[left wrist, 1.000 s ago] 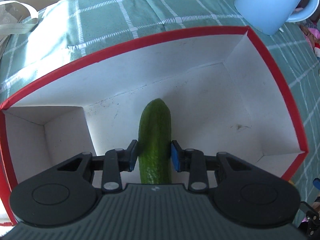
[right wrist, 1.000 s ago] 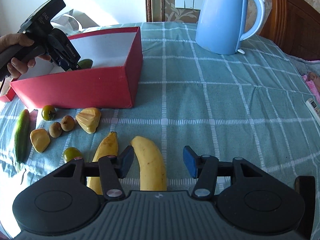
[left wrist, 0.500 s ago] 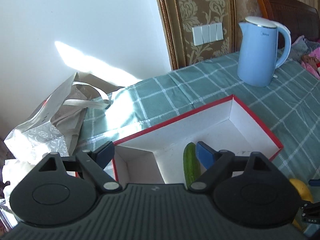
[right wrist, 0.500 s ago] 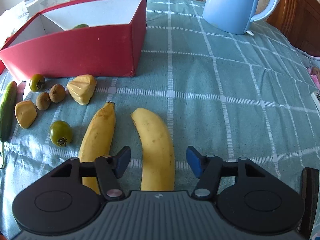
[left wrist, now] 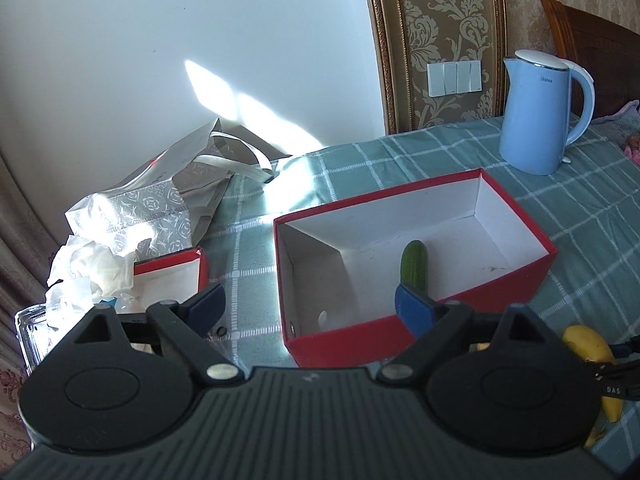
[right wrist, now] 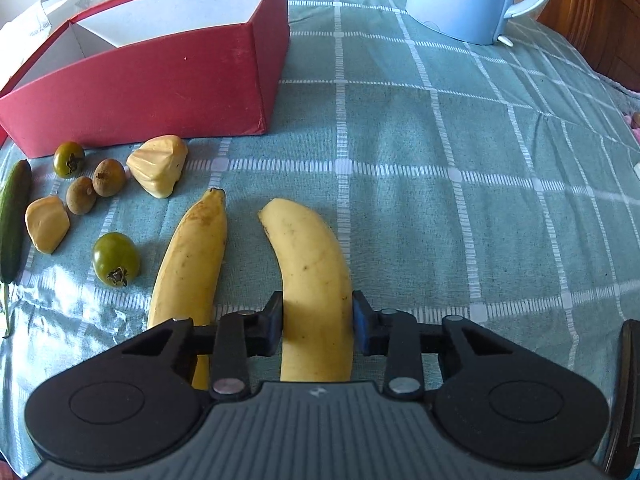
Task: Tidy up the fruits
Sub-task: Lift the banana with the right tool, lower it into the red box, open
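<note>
Yellow and lightly freckled, the right-hand banana point(right wrist: 316, 280) of a pair lies on the green checked tablecloth point(right wrist: 460, 208), and the right gripper point(right wrist: 318, 322) has just been closing on it: both blue pads now press its flanks near the lower end, so it is gripped though not lifted off the cloth. Just beside it on the left lies a second yellow banana point(right wrist: 192, 256), roughly parallel and untouched. Further left sit the smaller fruits, spread loosely: two green persimmon-like fruits point(right wrist: 115, 259), two small brown kiwis point(right wrist: 108, 177), two pale yellow wedge-shaped pieces point(right wrist: 159, 171) and, at the cloth's edge, a long dark green cucumber point(right wrist: 12, 220).

Behind this scatter stands the red cardboard box with a white lining point(left wrist: 516, 276). Inside it, on the floor near the front wall, lies another green cucumber point(left wrist: 414, 266) (only its upper half shows above the left gripper's finger). The left gripper point(left wrist: 310, 304) hangs above and in front of the box; its jaws have just been opening and now stand wide apart with nothing between them.

Beyond the box stands a pale blue electric kettle point(left wrist: 540, 116), well apart from the fruit. To the box's left lie a smaller red-edged lid point(left wrist: 172, 272), crumpled white paper point(left wrist: 88, 268) and a silver patterned gift bag point(left wrist: 160, 208).
</note>
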Motion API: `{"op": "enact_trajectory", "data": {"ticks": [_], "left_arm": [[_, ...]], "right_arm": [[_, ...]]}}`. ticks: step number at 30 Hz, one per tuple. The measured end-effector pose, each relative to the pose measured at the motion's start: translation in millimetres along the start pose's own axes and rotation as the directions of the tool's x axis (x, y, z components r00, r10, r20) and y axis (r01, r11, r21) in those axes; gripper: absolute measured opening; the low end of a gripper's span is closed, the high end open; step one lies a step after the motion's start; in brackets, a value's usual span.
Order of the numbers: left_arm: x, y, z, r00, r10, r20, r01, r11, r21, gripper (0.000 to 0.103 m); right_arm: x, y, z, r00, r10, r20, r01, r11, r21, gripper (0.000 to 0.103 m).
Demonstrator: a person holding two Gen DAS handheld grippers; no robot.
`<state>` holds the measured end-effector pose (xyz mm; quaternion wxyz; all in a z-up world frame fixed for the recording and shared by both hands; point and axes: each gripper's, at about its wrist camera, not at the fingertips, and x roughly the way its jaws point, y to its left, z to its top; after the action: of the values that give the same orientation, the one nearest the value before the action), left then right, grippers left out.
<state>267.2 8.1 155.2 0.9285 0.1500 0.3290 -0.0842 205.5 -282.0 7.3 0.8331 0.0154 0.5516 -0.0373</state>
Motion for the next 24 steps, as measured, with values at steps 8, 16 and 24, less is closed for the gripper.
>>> {"op": "enact_trajectory", "data": {"ticks": [8,16,24], "left_arm": [[-11.4,7.5,-6.3,1.0,0.018,0.006,-0.018,1.0,-0.022,0.094],[-21.2,20.3,-16.1,0.999,0.05,-0.003,-0.05,0.998,-0.041,0.095],[-22.5,35.8,-22.3,0.995,0.102,-0.012,-0.102,0.99,-0.097,0.098]], "right_arm": [[-34.6,-9.7,27.1,0.998,0.056,0.038,-0.057,0.998,0.02,0.033],[-83.5,23.8,153.5,0.952,0.224,0.208,-0.2,0.971,-0.13,0.033],[3.2,73.1,229.9,0.962,0.246,0.115,-0.226,0.96,-0.162,0.033]]}}
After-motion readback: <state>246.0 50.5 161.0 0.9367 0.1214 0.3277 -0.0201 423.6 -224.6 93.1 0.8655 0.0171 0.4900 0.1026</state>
